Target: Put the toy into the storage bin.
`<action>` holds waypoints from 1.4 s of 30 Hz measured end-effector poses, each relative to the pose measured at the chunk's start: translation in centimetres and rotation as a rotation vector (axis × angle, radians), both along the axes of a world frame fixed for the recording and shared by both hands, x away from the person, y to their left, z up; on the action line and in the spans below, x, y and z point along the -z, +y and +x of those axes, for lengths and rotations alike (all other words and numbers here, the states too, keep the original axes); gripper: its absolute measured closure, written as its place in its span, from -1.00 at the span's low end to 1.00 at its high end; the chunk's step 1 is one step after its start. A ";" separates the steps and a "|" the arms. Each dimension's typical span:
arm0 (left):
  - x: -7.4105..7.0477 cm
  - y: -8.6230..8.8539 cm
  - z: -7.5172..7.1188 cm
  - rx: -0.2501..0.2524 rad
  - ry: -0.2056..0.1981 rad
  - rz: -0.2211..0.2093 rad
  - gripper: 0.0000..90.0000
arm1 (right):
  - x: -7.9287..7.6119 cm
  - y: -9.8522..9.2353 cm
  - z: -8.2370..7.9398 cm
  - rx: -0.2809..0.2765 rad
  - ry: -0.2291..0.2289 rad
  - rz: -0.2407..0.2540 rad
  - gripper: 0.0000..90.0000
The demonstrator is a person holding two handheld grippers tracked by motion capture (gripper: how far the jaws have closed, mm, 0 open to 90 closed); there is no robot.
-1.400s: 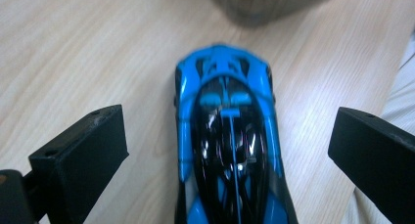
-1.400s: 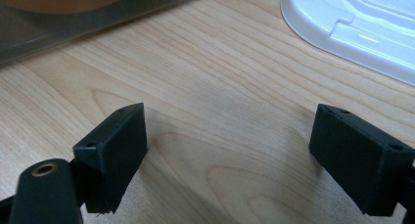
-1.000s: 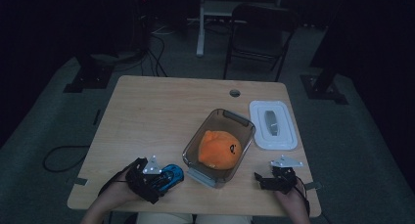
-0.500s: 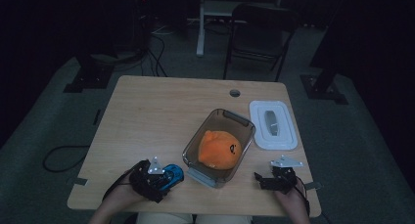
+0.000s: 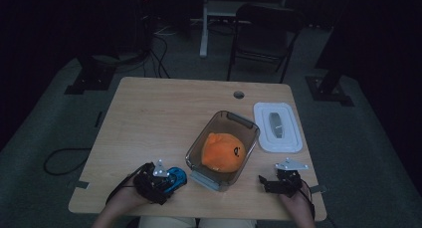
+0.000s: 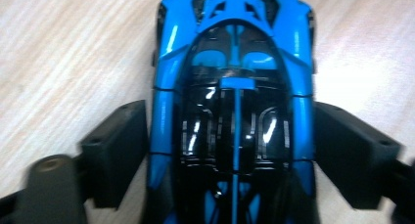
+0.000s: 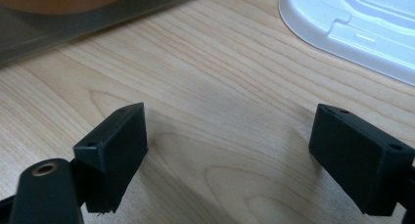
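A: Where does the blue toy car [image 6: 234, 111] sit, measured from the clear container [image 5: 249, 126]?

B: Just beside the container's near-left corner, on the wooden table [image 5: 164, 113]; in the high view its blue body pokes out toward the container from under the left gripper [image 5: 166, 180].

A: And that gripper, is it clamped?

B: Its jaws have just been closing, with the car between them; in the left gripper view both black pads lie flush against the car's flanks, so I read it as grasping the car; the car still rests on the table.

A: What lies in the container?

B: An orange plush toy [image 5: 222, 151], filling much of the floor; the container's walls are transparent grey.

A: The other hand?

B: The right gripper [image 5: 266, 183] rests on the table near the container's near-right corner; in the right gripper view its jaws stand wide apart over bare wood, grasping nothing; released.

A: Anything else by the container?

B: A white lid [image 5: 277, 127] lies flat just beside its right side; its edge also shows at the upper right of the right gripper view.
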State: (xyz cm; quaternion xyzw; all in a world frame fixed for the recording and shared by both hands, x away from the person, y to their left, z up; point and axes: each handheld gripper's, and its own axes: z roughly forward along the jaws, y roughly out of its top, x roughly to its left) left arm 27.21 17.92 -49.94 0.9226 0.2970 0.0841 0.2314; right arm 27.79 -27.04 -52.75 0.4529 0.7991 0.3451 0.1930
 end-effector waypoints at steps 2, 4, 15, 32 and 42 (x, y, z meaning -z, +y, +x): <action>0.0 0.1 0.0 0.009 0.000 0.001 -0.42 | 0.0 0.0 0.0 0.000 0.000 0.000 -0.69; -0.1 0.0 0.1 0.013 0.006 0.008 -0.42 | 0.0 0.0 0.0 0.001 0.000 0.000 -0.69; -1.1 0.5 0.2 0.015 0.022 -0.013 -0.36 | 0.0 0.2 0.1 0.009 0.001 0.001 -0.70; -1.6 2.1 1.0 -0.057 0.022 -0.001 -0.36 | -1.4 5.9 -0.1 -0.109 -0.030 0.080 -0.70; -2.9 3.4 1.8 -0.068 0.011 0.012 -0.36 | -1.2 11.9 1.3 -0.159 -0.045 0.057 -0.75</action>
